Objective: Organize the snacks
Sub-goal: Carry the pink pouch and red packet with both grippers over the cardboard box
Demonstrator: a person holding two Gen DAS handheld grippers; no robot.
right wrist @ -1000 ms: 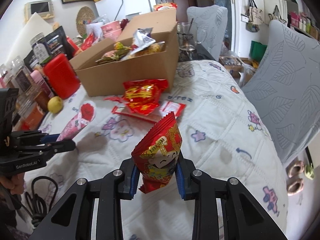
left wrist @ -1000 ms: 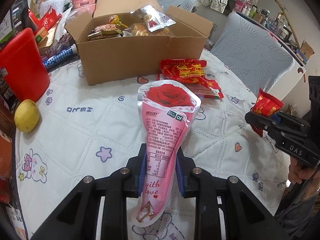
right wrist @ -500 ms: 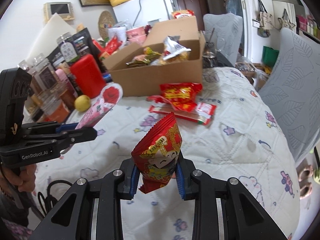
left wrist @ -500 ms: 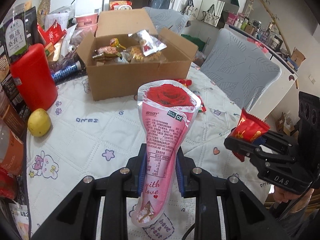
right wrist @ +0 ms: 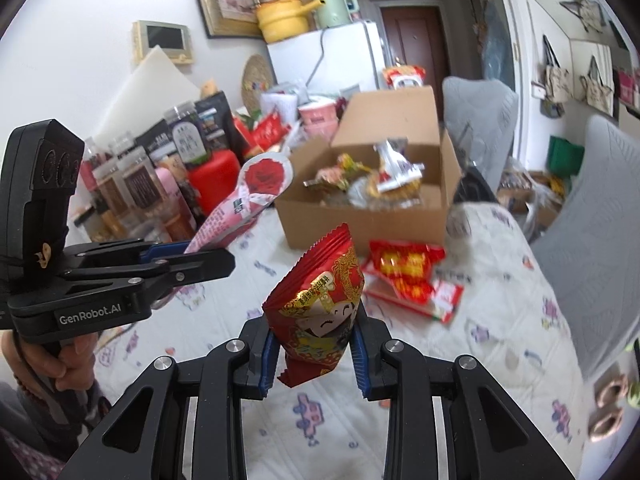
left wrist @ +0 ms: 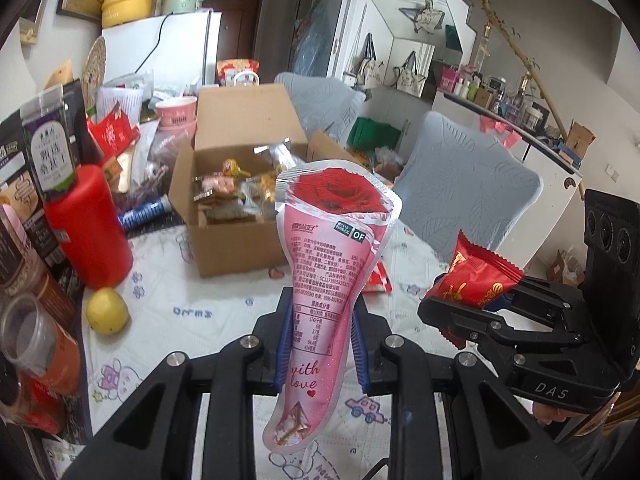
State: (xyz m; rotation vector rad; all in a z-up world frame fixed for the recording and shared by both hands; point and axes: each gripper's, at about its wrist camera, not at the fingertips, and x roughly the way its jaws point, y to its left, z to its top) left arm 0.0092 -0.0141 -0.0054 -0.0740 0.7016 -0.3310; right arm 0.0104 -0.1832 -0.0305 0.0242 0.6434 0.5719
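My left gripper (left wrist: 321, 340) is shut on a long pink pouch with a red rose (left wrist: 328, 256), held upright above the table. My right gripper (right wrist: 314, 354) is shut on a small red snack packet with a cartoon figure (right wrist: 320, 308). Each gripper shows in the other's view: the right gripper (left wrist: 472, 300) with its red packet (left wrist: 478, 280) at the right, the left gripper (right wrist: 188, 256) with the pink pouch (right wrist: 248, 200) at the left. An open cardboard box (left wrist: 236, 216) holding several snacks stands beyond both, on the quilted tablecloth (left wrist: 192, 320).
Loose red snack packets (right wrist: 408, 276) lie on the cloth in front of the box (right wrist: 360, 216). A red container (left wrist: 86, 228), a yellow fruit (left wrist: 107, 311), jars and bags crowd the left side. Grey chairs (left wrist: 464, 192) stand at the table's right edge.
Both grippers have risen with their packets still gripped, and the views have tilted up. The box and table now sit lower and farther off in both views.
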